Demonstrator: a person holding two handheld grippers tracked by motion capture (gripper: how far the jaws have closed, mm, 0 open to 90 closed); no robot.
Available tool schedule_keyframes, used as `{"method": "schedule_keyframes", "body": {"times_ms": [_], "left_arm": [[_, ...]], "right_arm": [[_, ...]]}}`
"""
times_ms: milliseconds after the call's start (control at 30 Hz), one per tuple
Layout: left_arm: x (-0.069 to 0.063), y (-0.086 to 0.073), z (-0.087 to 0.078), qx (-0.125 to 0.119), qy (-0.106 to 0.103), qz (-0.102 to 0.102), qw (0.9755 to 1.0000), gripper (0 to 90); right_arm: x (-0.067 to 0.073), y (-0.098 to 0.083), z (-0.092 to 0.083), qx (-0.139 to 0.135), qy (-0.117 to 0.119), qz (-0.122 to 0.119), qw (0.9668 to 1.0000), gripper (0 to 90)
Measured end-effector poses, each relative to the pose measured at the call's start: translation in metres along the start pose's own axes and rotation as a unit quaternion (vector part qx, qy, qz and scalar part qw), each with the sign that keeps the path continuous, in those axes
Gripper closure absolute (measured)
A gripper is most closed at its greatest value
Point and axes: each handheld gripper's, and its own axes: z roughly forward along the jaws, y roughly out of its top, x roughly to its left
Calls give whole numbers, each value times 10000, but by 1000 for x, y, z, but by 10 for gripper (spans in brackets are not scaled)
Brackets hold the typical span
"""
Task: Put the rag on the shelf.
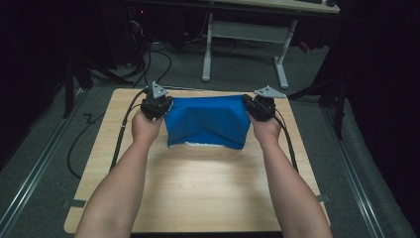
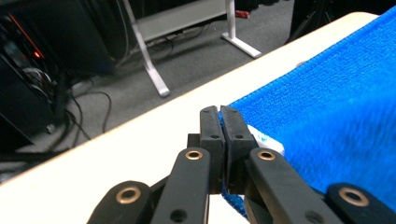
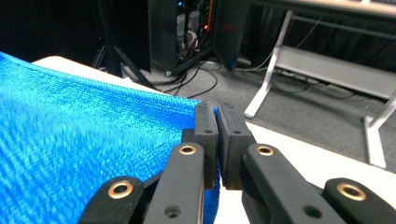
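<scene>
A blue towel (image 1: 207, 121) hangs stretched between my two grippers over the far half of the wooden table (image 1: 198, 193); its lower edge touches the tabletop. My left gripper (image 1: 157, 105) is shut on the towel's left top corner, and in the left gripper view its jaws (image 2: 222, 122) pinch the blue towel (image 2: 327, 116) with a white tag showing beside them. My right gripper (image 1: 261, 105) is shut on the right top corner; in the right gripper view its jaws (image 3: 215, 121) clamp the edge of the blue towel (image 3: 84, 140).
A person's bare forearms (image 1: 124, 183) reach in from the near edge. Black cables (image 1: 121, 134) trail from both grippers over the table's sides. Beyond the table's far edge stand a white-legged desk (image 1: 247, 39) and dark equipment on a grey floor.
</scene>
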Motion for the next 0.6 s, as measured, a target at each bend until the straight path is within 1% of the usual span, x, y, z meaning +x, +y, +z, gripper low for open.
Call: {"method": "schedule_keyframes", "body": {"times_ms": [33, 67, 133, 200, 267, 400, 467, 600], "left_arm": [[0, -3, 1, 25, -14, -19, 10000, 889], [-1, -6, 2, 40, -29, -35, 10000, 889], [-2, -13, 4, 114, -64, -46, 9999, 890], [-4, -21, 6, 155, -121, -109, 9997, 889], [-6, -25, 7, 205, -171, -127, 9996, 890], [-9, -31, 10, 274, -238, -137, 9992, 889], [-9, -35, 11, 294, -275, -186, 9990, 890], [-11, -43, 12, 447, -361, -218, 9981, 889]], "right_arm": [[1, -3, 1, 30, 29, -27, 10000, 878], [2, -5, 2, 66, 4, -58, 10000, 879], [4, -11, 4, 134, 20, -66, 9999, 879], [5, -15, 5, 178, 25, -50, 9998, 878], [6, -20, 7, 219, 29, -50, 9997, 878], [7, -28, 9, 309, 34, -22, 9995, 879], [8, -31, 9, 325, 47, 23, 9995, 878], [8, -38, 9, 344, 90, 56, 9994, 878]]}}
